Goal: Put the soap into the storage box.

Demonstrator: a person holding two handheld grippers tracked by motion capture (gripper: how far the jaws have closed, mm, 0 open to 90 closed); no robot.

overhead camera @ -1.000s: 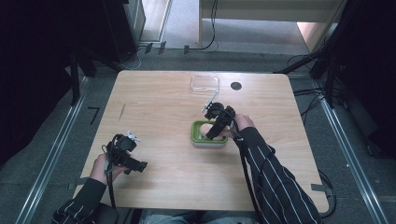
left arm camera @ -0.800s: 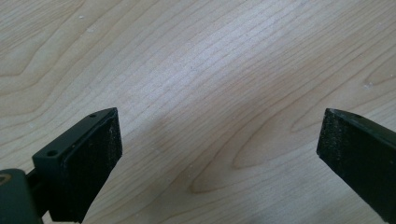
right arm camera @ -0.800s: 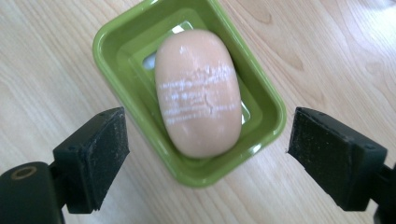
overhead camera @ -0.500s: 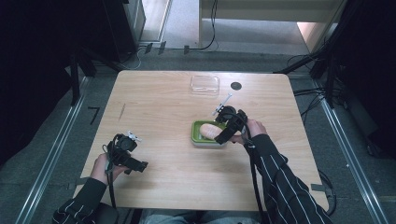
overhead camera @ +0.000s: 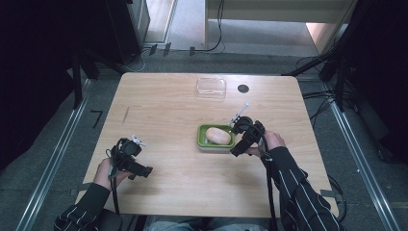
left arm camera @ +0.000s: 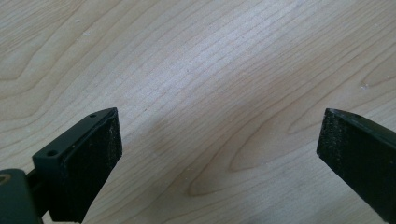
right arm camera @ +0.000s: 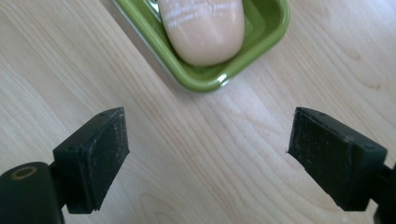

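Bread roll (overhead camera: 219, 135) lies in the green dish (overhead camera: 202, 139), which sits right of the table's middle on the wooden table (overhead camera: 168, 110); in the right gripper view the roll (right arm camera: 205, 28) fills most of the dish (right arm camera: 140, 23), its end close to the glossy rim. We see the right gripper (overhead camera: 239, 148) just beside the dish's right edge, low at the near-right corner, jaws spread wide and holding nothing; bare wood lies between its pads (right arm camera: 100, 156), and the dish rim is just beyond them. The left gripper (overhead camera: 144, 171) hangs over the near-left part of the table, well apart from the dish, its jaws also wide open and empty, with plain wood grain beneath them in its own view (left arm camera: 219, 140). A clear plastic lid (overhead camera: 211, 87) rests near the far edge, beside a dark round hole (overhead camera: 243, 88). Open tabletop runs between the dish and the left gripper, and between the dish and the lid.
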